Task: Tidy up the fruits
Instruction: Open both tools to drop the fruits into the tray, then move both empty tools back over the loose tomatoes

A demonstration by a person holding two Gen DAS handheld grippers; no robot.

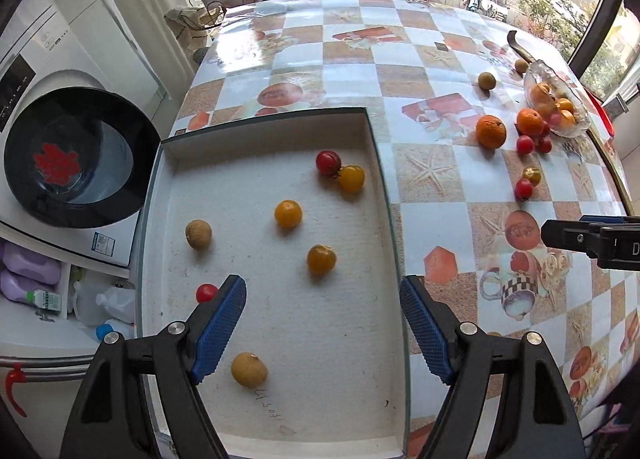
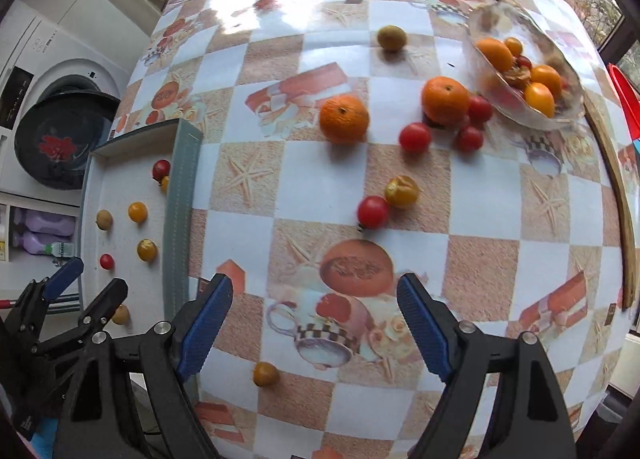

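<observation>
Left wrist view: the left tongs (image 1: 323, 323) stand wide apart and empty, hovering over a shallow white tray (image 1: 370, 131) that fills the middle of the frame on a checkered desk (image 1: 420, 59). Inside the tray lie seven small fruits. A red cherry tomato (image 1: 328, 163) touches a yellow one (image 1: 351, 178) at 12 o'clock. Another yellow tomato (image 1: 288, 214) sits near the centre, with an orange-yellow one (image 1: 321, 259) just below it. A brown longan (image 1: 198, 234) lies at 9 o'clock, a small red tomato (image 1: 206, 292) sits beside the left blue pad, and a second longan (image 1: 249, 369) rests at 6 o'clock between the pads. At 2 o'clock, out on the desk, stand two mandarins (image 1: 491, 131), more loose tomatoes and a glass dish (image 1: 536, 77) holding fruit. The right tongs (image 1: 592, 239) enter at 3 o'clock; their spread cannot be told here.

Right wrist view: the right tongs (image 2: 316, 325) are also wide and empty, above the desk. A mandarin (image 2: 344, 119) sits at 12 o'clock, a second (image 2: 446, 100) near the dish at 1 o'clock. A red tomato (image 2: 372, 212) touches a yellow-orange one (image 2: 401, 191) just above centre. One yellow tomato (image 2: 265, 374) lies at 6 o'clock by the left pad. The tray is at 9 o'clock.
</observation>
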